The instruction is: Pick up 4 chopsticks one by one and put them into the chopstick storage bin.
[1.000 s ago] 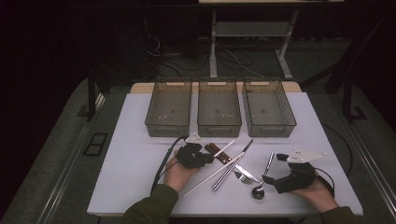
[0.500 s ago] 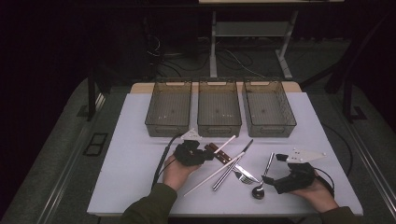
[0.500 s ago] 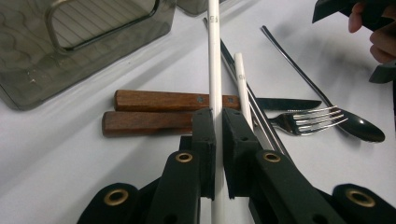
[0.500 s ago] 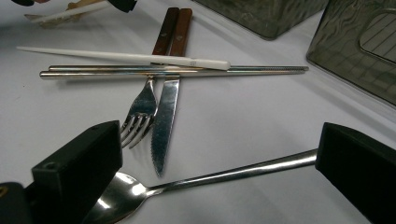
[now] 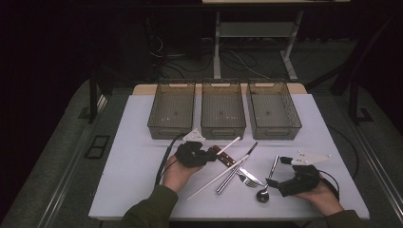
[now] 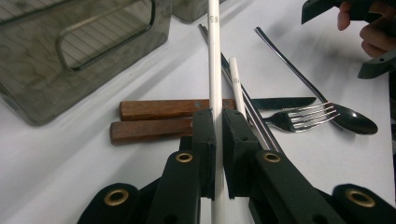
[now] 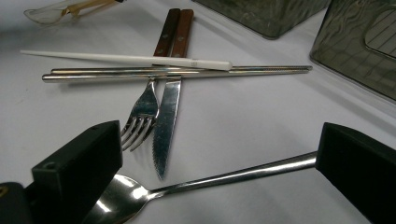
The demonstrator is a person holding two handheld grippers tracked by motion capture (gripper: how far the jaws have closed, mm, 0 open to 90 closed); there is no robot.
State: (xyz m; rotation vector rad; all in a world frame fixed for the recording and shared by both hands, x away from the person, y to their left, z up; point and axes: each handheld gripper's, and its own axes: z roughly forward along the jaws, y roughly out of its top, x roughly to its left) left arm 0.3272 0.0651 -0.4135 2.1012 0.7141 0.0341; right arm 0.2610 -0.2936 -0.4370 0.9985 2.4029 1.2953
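My left gripper [image 6: 218, 116] is shut on a white chopstick [image 6: 214, 51] that runs out past its jaws toward the bins; the high view has this gripper [image 5: 214, 154] left of the cutlery pile. A second white chopstick [image 7: 126, 58] lies across two metal chopsticks [image 7: 140, 74]. Under them lie a wooden-handled knife [image 7: 168, 116] and fork [image 7: 144, 107]. My right gripper [image 7: 219, 163] stands open, low over the table, with a steel spoon [image 7: 224, 177] lying between its jaws, untouched by the left one. Seen from above, this gripper [image 5: 277, 171] straddles the spoon [image 5: 263, 194].
Three dark see-through bins [image 5: 173, 109], [image 5: 223, 109], [image 5: 273, 109] stand in a row at the back of the white table [image 5: 133, 156]. One bin's wall [image 6: 70, 56] is close on the left of the left gripper. Cables trail from both grippers.
The left gripper has shifted slightly, and the white chopstick in it now sticks out toward the bins. The right hand and the spoon have stayed put.
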